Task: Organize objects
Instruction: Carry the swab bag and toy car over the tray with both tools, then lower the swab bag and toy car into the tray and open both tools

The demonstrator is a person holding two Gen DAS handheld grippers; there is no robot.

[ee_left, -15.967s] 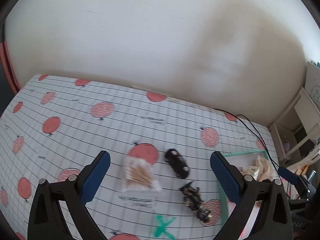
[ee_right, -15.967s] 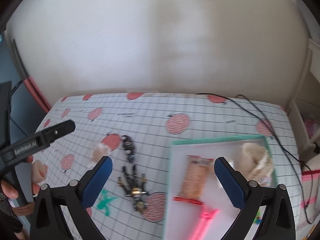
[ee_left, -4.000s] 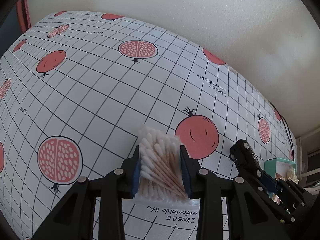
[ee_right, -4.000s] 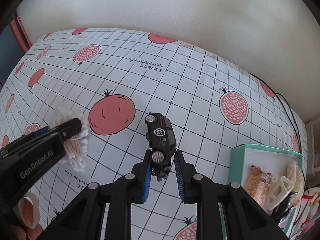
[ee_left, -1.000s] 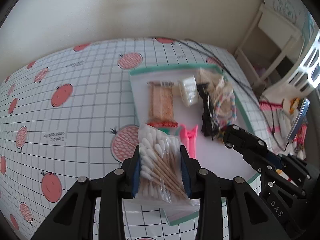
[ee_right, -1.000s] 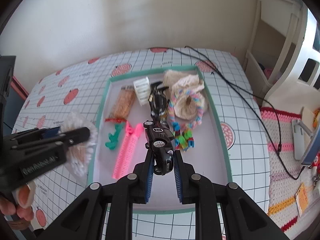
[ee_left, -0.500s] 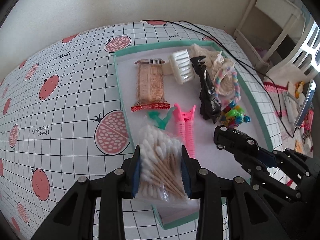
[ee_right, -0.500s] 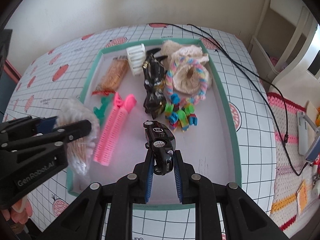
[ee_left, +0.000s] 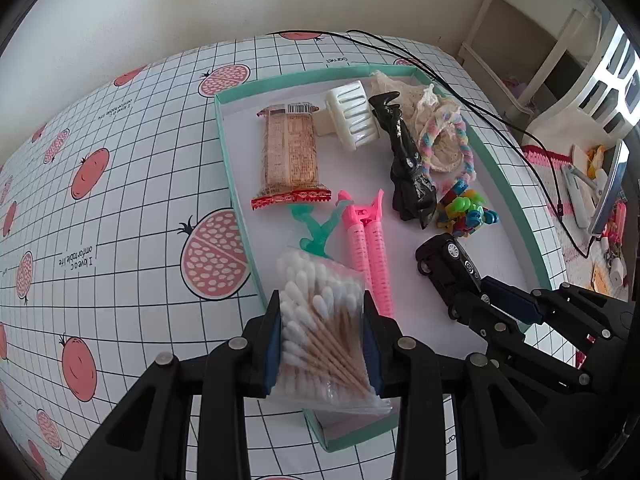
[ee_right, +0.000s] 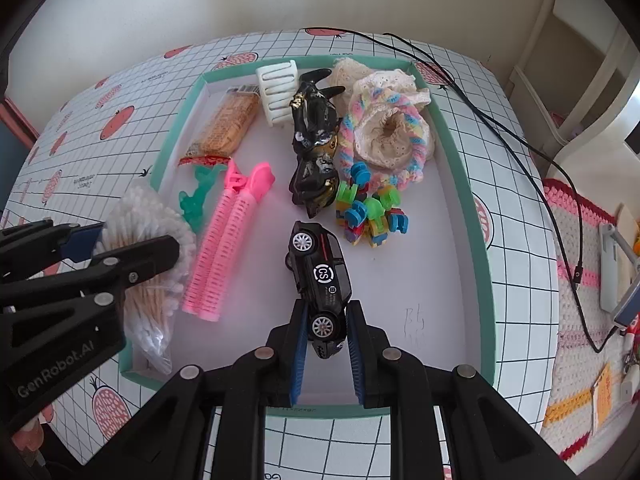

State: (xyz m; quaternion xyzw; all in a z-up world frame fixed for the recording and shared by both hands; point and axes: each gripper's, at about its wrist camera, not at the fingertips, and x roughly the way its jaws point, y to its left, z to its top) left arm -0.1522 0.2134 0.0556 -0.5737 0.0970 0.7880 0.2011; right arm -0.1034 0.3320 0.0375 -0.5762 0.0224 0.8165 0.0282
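My left gripper is shut on a clear bag of cotton swabs, held over the near left corner of the teal-rimmed white tray. From the right wrist view the bag of cotton swabs hangs over the tray's left wall. My right gripper is shut on the rear of a black toy car, low over the tray's white floor. In the left wrist view that black toy car points into the tray from the right.
Inside the tray lie a snack packet, white hair claw, black figure, pastel ring on lace cloth, coloured clips, pink clip and green clip. A black cable runs along the right.
Both grippers have come lower and closer over the tray. The toy car has dropped toward the tray floor and the swab bag has moved over the tray's near left corner.
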